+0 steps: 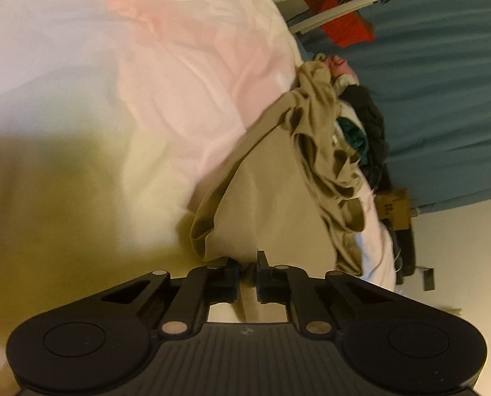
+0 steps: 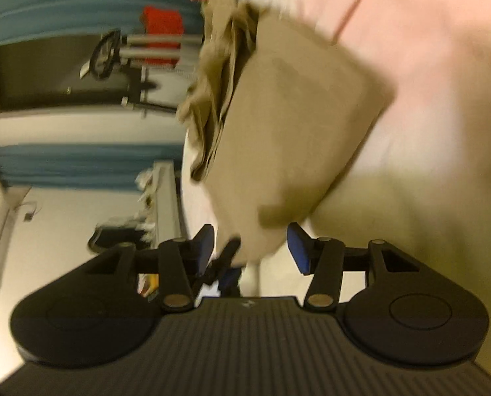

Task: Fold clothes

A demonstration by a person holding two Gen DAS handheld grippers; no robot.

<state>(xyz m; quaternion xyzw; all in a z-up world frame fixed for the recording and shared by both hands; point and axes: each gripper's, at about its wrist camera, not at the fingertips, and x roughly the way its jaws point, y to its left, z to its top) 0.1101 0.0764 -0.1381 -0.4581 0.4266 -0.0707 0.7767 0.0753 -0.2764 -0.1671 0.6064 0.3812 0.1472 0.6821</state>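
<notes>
Fabric first: a tan, soft-knit garment [image 1: 278, 204] runs straight out from the left gripper [image 1: 248, 267], whose 2 black fingers [image 1: 227, 275] sit nearly together with only a narrow gap. The cloth's edge passes down into that gap, so the jaws appear clamped on it. Beyond the jaws the garment lies partly flat, then bunches into a crumpled ridge ahead and to the right. Its rolled hem curls just left of the fingertips.

Under the garment and off to the left of the jaws spreads a pale pink, wrinkled bed sheet [image 1: 186, 76]. Past the crumpled ridge sits a heap of dark and green clothing [image 1: 364, 132] — blurred, pieces not separable. Further ahead hang teal curtains [image 1: 443, 82], with a red cloth item [image 1: 347, 29] near them.

Right wrist view is motion-blurred. The right gripper [image 2: 250, 247] has its 2 blue-padded fingers [image 2: 298, 247] spread wide apart. A flat, folded-looking panel of the same tan garment [image 2: 295, 138] hangs ahead of the jaws, and its lower corner drops between them — whether either pad touches it cannot be told. Neither pad presses on it. A dark slender part crosses just inside the left finger; too blurred to identify. The pink sheet fills the area right of the jaws.
</notes>
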